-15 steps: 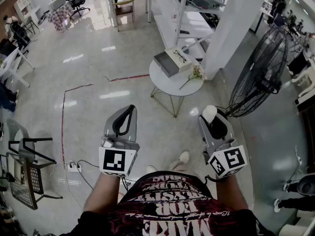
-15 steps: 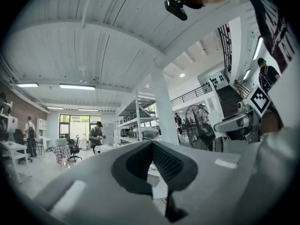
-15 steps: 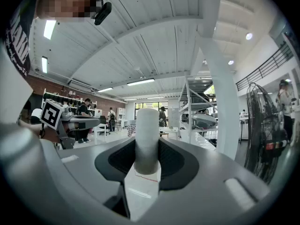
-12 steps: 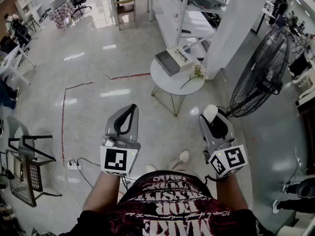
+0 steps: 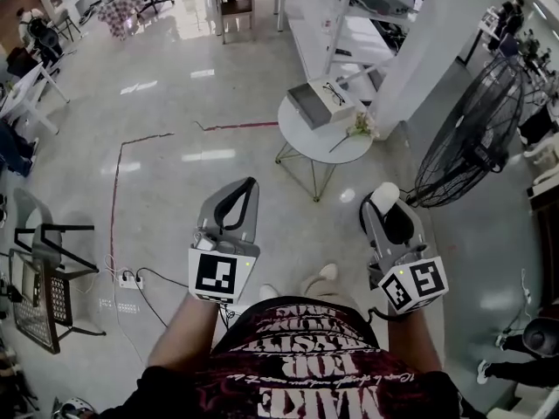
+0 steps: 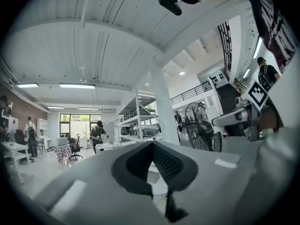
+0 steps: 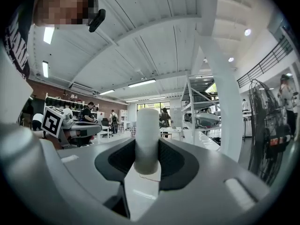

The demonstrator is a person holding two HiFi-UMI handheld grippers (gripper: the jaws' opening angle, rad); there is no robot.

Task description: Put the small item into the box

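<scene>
A small white cylinder (image 5: 383, 196) (image 7: 147, 130) stands up between the jaws of my right gripper (image 5: 385, 203) (image 7: 147, 146), which is shut on it. The box (image 5: 307, 108) lies open on a round white table (image 5: 321, 149) ahead, a grey tray beside a white lid with a drawing of glasses. My left gripper (image 5: 246, 187) (image 6: 151, 146) is shut with nothing in it. Both grippers hang over the floor, well short of the table, the left one pointing roughly toward it.
A flower sprig (image 5: 353, 133) lies on the table next to the box. A big black fan (image 5: 472, 138) and a white pillar (image 5: 428, 51) stand to the right. Metal shelving (image 5: 349, 16) is behind the table. A black chair (image 5: 44, 260), a power strip (image 5: 129, 279) and red floor tape (image 5: 113, 190) are at left.
The person has stepped a little toward the round table and both grippers shifted slightly right in the view. The right one still holds the white cylinder; the left stays shut.
</scene>
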